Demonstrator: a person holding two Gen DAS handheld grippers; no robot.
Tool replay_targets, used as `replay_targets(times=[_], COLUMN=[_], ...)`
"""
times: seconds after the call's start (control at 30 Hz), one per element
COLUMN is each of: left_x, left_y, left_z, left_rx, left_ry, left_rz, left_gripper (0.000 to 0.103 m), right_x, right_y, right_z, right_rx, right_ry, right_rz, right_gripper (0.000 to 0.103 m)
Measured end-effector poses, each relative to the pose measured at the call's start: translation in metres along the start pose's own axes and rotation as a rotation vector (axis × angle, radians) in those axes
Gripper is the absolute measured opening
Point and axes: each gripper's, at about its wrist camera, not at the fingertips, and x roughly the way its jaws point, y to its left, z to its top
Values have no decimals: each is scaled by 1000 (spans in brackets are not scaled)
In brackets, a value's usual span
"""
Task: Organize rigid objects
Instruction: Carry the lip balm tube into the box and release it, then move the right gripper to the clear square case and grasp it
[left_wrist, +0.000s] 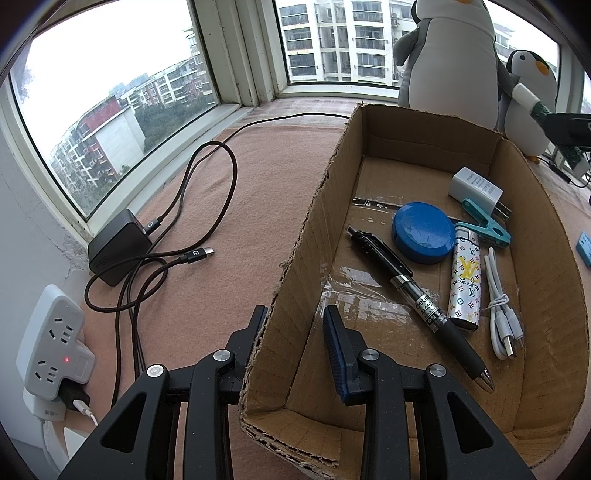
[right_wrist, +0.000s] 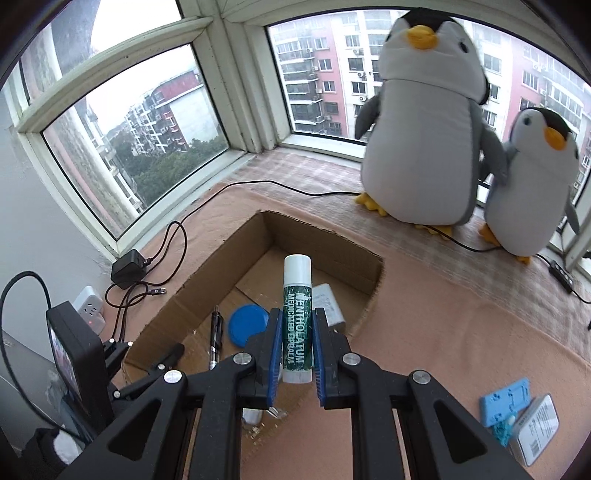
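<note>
Being light, stiff and slick, the lip balm tube (right_wrist: 296, 317) is clamped mid-body by the right gripper (right_wrist: 296, 354), while the cardboard box (left_wrist: 546, 236) wall is pinched by the left gripper (left_wrist: 295, 347).

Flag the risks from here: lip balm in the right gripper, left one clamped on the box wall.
1. The lip balm tube is pinched low by the right gripper, with most of it sticking out past the pads; it could pivot or slip.
2. The cardboard box is already crowded; a drop could land on the blue round lid and roll.
</note>
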Motion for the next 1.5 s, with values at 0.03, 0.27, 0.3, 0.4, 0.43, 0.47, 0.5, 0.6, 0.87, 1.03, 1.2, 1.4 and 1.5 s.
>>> replay_targets(times=[0.03, 0.27, 0.3, 0.4, 0.43, 0.47, 0.5, 0.6, 0.87, 1.03, 1.2, 1.4, 1.5], left_x=[0, 0, 0, 0, 0, 0, 0, 0, 0, 0, 0, 0, 0], left_y=[0, -1, -1, -1, -1, -1, -1, -1, 0, -1, -1, -1, 0], left_z=[0, 2, 2, 2, 2, 2, 3, 3, 2, 2, 2, 2, 2], left_rx=[0, -2, -3, -5, -6, -6, -6, -6, -6, -6, -7, -5, -6], left_ry=[0, -1, -1, -1, -1, -1, -1, -1, -1, -1, -1, -1, -2], left_rz=[0, -1, -1, -2, -2, -2, -2, -2, -3, -2, -3, -3, -3], left_gripper=[32, 32, 32, 32, 32, 32, 32, 32, 32, 32, 32, 32, 32], right_x=[5, 33, 37, 47, 50, 53, 56, 63, 73, 75, 70, 63, 56], right_y=[4, 19, 19, 20, 21, 21, 21, 23, 22, 18, 12, 8, 5], right_z=[2, 11, 11, 13, 13, 14, 14, 14, 14, 15, 15, 13, 10], right_rx=[-6, -33, -33, -29, -27, -25, -24, -26, -23, 4, 21, 32, 41], right_ry=[4, 30, 34, 44, 47, 51, 54, 65, 78, 77, 66, 65, 60], right_rz=[0, -6, -5, -5, -5, -4, -2, 1, 0, -17, -28, -22, -21], right_gripper=[14, 14, 14, 14, 14, 14, 14, 14, 14, 33, 43, 44, 44])
